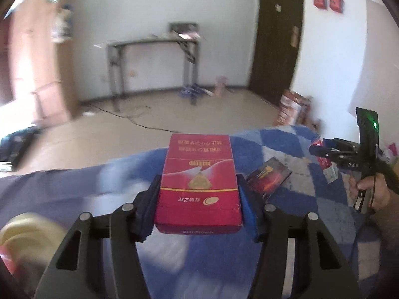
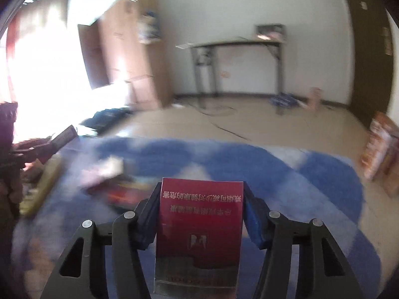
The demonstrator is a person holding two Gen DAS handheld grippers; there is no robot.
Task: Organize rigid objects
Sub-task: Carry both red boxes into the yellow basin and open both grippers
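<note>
Blue-white cloth (image 1: pixel 261 147) w/ open floor (image 1: pixel 129 134) beyond edge; both hand-held grippers, left (image 1: pixel 198 194) and right (image 2: pixel 199 206), clamp red packs.

White walls (image 1: pixel 139 7) close in a room with a pale beige floor (image 1: pixel 159 114). Against the far wall stands a grey metal-legged table (image 1: pixel 152 42), a dark cable (image 1: pixel 139 120) trailing across the floor before it. A dark brown door (image 1: pixel 276 37) sits to the right, two red decorations (image 1: pixel 328 1) on the wall beside it. A tall wooden wardrobe (image 2: pixel 129 49) stands at the left, next to a window (image 2: pixel 47 49) pouring in harsh daylight past red curtains (image 2: pixel 11 57). A blue-and-white checked cloth (image 1: pixel 261 147) fills the foreground.
</note>
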